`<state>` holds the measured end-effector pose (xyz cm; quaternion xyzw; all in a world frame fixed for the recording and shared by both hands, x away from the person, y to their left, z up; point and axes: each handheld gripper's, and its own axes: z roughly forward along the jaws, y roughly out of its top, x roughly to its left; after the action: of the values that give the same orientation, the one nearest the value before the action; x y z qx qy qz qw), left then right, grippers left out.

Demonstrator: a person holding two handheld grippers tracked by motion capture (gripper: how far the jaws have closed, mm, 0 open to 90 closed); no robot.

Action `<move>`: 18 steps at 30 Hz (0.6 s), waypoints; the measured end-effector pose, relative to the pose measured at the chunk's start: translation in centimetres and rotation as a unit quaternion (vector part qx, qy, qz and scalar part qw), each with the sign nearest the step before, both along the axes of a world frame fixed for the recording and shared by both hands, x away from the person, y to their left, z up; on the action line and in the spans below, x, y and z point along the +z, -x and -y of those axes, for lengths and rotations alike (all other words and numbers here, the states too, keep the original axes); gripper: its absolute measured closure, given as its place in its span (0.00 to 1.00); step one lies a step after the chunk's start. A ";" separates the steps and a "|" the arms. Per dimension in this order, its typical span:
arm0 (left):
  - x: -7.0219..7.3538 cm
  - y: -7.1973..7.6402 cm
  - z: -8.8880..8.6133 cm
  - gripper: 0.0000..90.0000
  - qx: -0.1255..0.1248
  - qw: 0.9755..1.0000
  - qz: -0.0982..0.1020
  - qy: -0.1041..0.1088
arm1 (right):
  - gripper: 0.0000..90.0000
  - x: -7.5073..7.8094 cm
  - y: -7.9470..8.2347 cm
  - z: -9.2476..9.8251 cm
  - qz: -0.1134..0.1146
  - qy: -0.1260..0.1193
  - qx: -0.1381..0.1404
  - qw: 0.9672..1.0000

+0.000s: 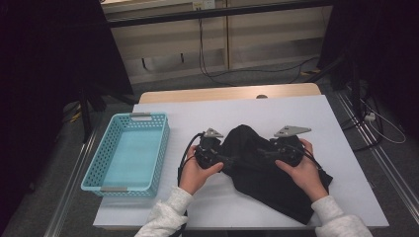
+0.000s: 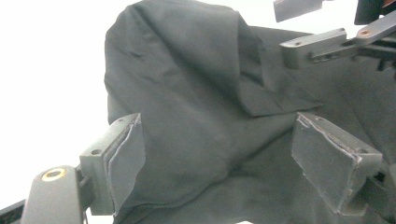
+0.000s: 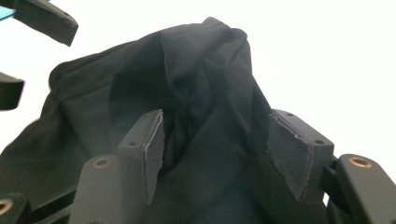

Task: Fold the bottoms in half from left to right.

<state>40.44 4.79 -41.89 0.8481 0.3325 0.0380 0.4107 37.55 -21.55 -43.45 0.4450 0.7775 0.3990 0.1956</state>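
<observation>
One black cloth (image 1: 262, 168) lies bunched at the white table's (image 1: 296, 111) centre (slightly toward four o'clock). Left gripper (image 1: 223, 159) at its nine o'clock and right gripper (image 1: 262, 154) at three both straddle folds, jaws apart, unclamped. Turquoise basket (image 1: 126, 185) sits well apart at nine o'clock.

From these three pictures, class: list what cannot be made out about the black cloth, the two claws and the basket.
- Black cloth: high view, its near edges lie under the hands and claws; what garment it is stays unclear.
- Left claw: left claw view, its body is cut off by the bottom edge.
- Right claw: right claw view, cloth bulges between the jaws; contact with the pads is unclear.
- Basket: high view, holes too small to count.
</observation>
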 end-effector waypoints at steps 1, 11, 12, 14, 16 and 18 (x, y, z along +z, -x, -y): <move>0.0 -0.1 -0.1 0.18 0.003 1.000 0.002 0.001 | 0.41 0.0 -0.3 -0.3 0.000 -0.001 0.000 1.000; -0.1 -0.4 -0.8 0.18 0.013 1.000 0.000 0.000 | 0.63 -1.3 -2.8 -1.0 -0.019 -0.038 -0.026 0.999; -0.1 -0.4 -0.8 0.18 0.017 1.000 0.000 0.001 | 0.63 -1.3 -2.8 -1.0 -0.019 -0.038 -0.026 0.999; 0.0 -0.6 -1.1 0.18 0.019 1.000 0.000 -0.001 | 0.73 -1.5 -3.1 -1.0 -0.025 -0.040 -0.027 0.999; -0.1 -0.7 -1.5 0.18 0.026 1.000 0.001 -0.001 | 0.88 -1.8 -3.3 -1.0 -0.039 -0.040 -0.028 0.998; -0.2 -0.8 -1.7 0.18 0.030 1.000 -0.001 0.002 | 0.93 -1.6 -3.3 -0.6 -0.043 -0.054 -0.033 0.997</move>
<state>41.27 6.49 -42.10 0.8372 0.3582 0.0484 0.4105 40.82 -20.90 -45.09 0.4970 0.7476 0.4140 0.1509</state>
